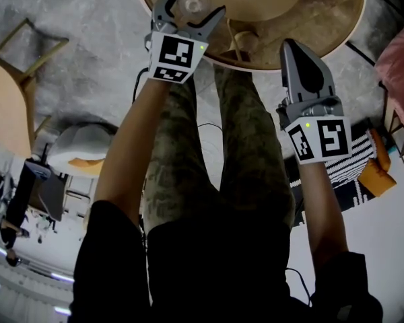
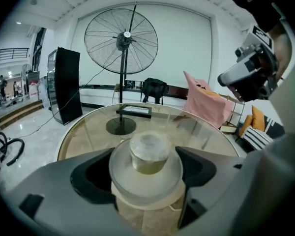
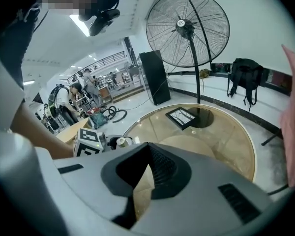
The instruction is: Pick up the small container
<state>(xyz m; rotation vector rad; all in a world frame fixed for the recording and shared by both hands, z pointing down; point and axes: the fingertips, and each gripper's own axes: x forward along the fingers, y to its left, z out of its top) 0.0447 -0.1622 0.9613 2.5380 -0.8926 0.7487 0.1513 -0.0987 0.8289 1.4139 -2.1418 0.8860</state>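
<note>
Left gripper view: the left gripper [image 2: 144, 157] has its fingers [image 2: 54, 181] spread wide and released. The small container [image 2: 148, 149] stands upright between them, a clear round pot with a narrower frosted cap, its wide body close to both pads. It rests on the round glass desk [image 2: 83, 132], near the closest edge. Farther across the glass, toward 12 o'clock, lies a flat black frame [image 2: 133, 111]. Beyond the desk a tall pedestal fan [image 2: 121, 41] stands at 12 o'clock, a black cabinet [image 2: 66, 85] at 10 o'clock and a pink cloth [image 2: 206, 102] at 2 o'clock.

In the head view the person's legs [image 1: 188, 160] fill the middle, and both forearms reach up toward the desk at 12 o'clock. The left gripper is at about 12 o'clock over the desk's rim, one finger on either side of the container. The right gripper [image 1: 291, 46] is at 2 o'clock, well apart from the container, its tip over the desk's edge.

The right gripper view shows that gripper's fingers clenched together at the tips with nothing between them — only the tan desk shows through the slit behind. At 9 o'clock in this view sits the left gripper's marker cube [image 3: 88, 141], with the container just beside it.
</note>
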